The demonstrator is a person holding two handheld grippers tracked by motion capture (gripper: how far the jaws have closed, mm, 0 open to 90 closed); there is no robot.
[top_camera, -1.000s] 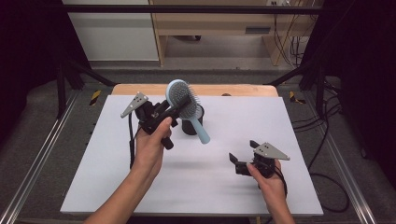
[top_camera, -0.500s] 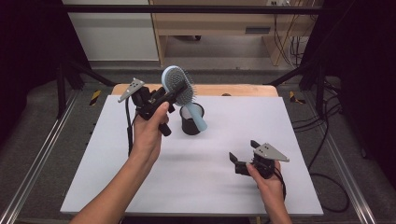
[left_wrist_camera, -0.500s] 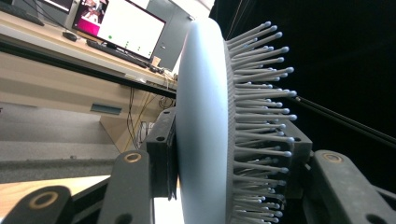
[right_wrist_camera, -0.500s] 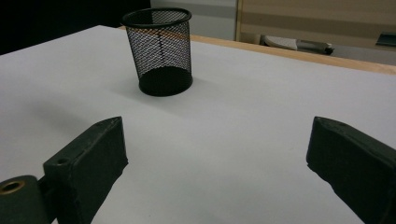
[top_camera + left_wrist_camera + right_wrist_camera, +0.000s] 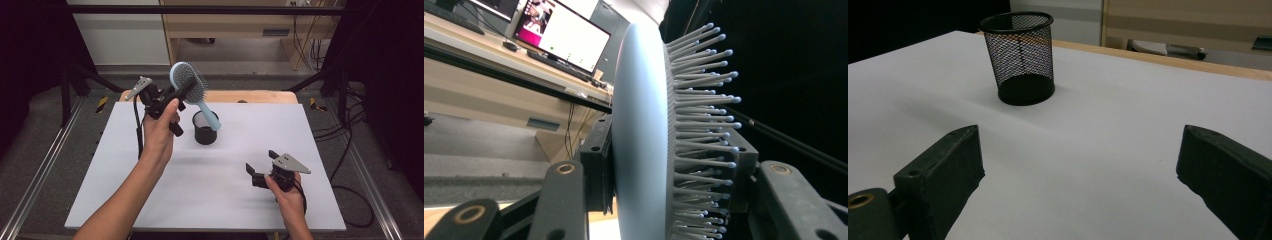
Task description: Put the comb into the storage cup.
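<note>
Left gripper (image 5: 181, 93), jaws clamped on the head of the hairbrush (image 5: 189, 83), holds it aloft with handle slanting down toward the mesh cup (image 5: 205, 128); right gripper (image 5: 260, 170), jaws apart and empty, rests well apart.
</note>
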